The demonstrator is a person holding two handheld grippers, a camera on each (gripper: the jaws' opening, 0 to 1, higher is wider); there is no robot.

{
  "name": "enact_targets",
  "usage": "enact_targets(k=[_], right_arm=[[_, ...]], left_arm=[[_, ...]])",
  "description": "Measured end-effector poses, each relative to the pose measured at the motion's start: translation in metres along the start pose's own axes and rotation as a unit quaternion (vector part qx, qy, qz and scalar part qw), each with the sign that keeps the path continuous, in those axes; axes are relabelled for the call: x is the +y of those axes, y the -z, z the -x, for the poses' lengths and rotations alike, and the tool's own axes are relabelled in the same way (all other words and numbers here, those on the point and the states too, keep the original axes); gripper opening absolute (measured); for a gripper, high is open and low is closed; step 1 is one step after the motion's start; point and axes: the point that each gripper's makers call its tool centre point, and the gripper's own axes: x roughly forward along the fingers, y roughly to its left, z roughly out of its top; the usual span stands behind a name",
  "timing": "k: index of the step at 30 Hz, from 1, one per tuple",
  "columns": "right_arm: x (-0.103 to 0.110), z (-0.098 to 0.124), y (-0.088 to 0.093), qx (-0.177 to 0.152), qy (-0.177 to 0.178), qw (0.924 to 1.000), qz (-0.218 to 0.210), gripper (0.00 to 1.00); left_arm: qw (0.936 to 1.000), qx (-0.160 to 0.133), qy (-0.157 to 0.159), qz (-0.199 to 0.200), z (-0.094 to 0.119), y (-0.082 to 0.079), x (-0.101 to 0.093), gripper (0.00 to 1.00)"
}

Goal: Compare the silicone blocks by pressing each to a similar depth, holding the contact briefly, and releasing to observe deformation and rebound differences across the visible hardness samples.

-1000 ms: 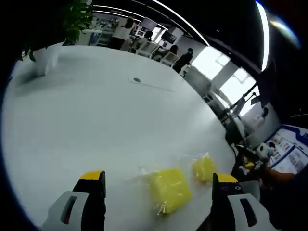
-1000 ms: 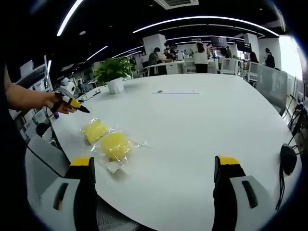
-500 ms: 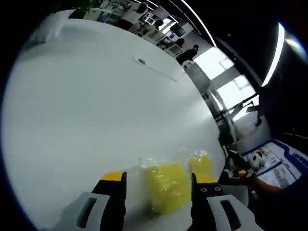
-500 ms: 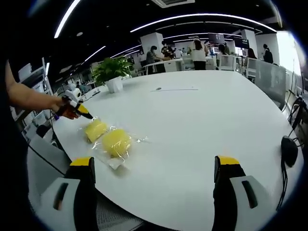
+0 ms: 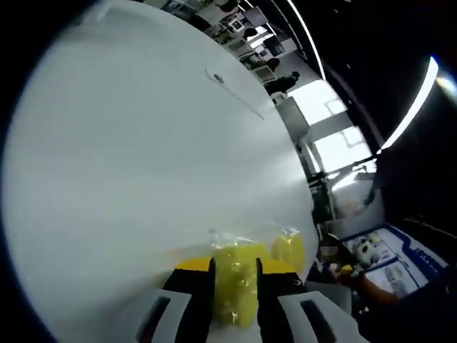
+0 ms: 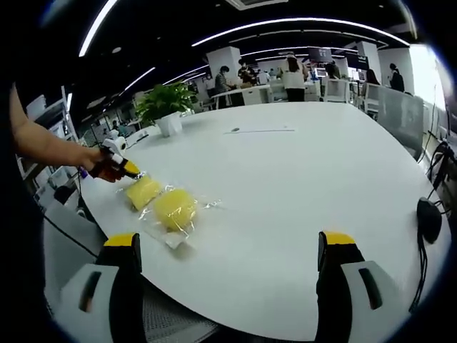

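**A:** Where were the samples at that moment?

**B:** Two yellow silicone blocks in clear plastic wrap lay on the white table (image 6: 300, 179), close to its near-left edge in the right gripper view. The nearer block (image 6: 174, 209) and the farther block (image 6: 142, 191) sat just beside each other, their wraps touching or nearly so; I could not tell which.

**A:** Which way did they run?

**B:** In the right gripper view the pair lined up on a diagonal, from the table edge by the person's hand (image 6: 100, 163) inward toward the middle of the table. The nearer block looked rounded from there, so I could not call its own long axis. In the left gripper view it appeared taller than wide, its long side running along the jaws and away from the camera.

**A:** And the left gripper (image 5: 235, 268)?

**B:** Its two yellow-tipped jaws stood close together with the nearer block (image 5: 236, 284) pinched between them, both jaws against its sides. The farther block (image 5: 288, 247) lay just past the right jaw, untouched.

**A:** The right gripper (image 6: 228, 243)?

**B:** Jaws wide apart, above the table edge, well apart from both blocks and holding nothing.

**A:** Anything else?

**B:** A potted plant (image 6: 166, 107) stood at the far left of the table.
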Motion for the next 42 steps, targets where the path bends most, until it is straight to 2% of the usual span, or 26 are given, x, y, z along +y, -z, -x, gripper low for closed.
enact_targets(k=[5,9,13,15,24,28,29,34,35,36,42], right_arm=[[0.001,0.001,0.002,0.002,0.001,1.0000,-0.002,0.96],[0.001,0.001,0.002,0.004,0.000,1.0000,-0.001,0.96],[0.000,0.000,0.002,0.003,0.000,1.0000,-0.002,0.96],[0.001,0.000,0.001,0.002,-0.001,1.0000,-0.003,0.96],[0.002,0.000,-0.002,0.001,-0.005,1.0000,0.003,0.96],[0.001,0.000,-0.003,0.000,-0.004,1.0000,0.002,0.96],[0.002,0.000,-0.003,0.000,-0.004,1.0000,0.002,0.96],[0.004,-0.001,-0.002,0.002,-0.007,1.0000,0.003,0.96],[0.004,-0.001,-0.002,0.002,-0.007,1.0000,0.004,0.96],[0.005,-0.001,-0.003,0.002,-0.008,1.0000,0.004,0.96],[0.005,0.001,-0.006,0.001,-0.009,0.9999,0.007,0.96]], left_arm=[[0.9997,-0.003,-0.010,0.020,-0.003,-0.001,0.007,0.10],[0.9998,-0.006,-0.014,0.013,-0.004,0.000,0.009,0.05],[0.9998,0.001,-0.014,0.013,-0.007,0.005,0.008,0.03],[0.9993,0.005,-0.016,0.034,-0.008,0.008,0.008,0.02],[0.9997,0.007,-0.015,0.019,-0.009,0.007,0.006,0.00],[0.9997,0.011,-0.018,-0.009,-0.009,0.008,0.004,0.00],[0.9996,0.010,-0.009,-0.024,-0.008,0.007,0.002,0.00],[0.9997,0.004,-0.018,-0.016,-0.006,0.008,0.003,0.00],[0.9991,0.000,-0.026,-0.033,-0.006,0.007,0.006,0.00],[0.9988,-0.004,-0.036,-0.033,-0.005,0.007,0.008,0.00],[0.9989,-0.017,-0.035,-0.023,0.002,0.007,0.006,0.00]])
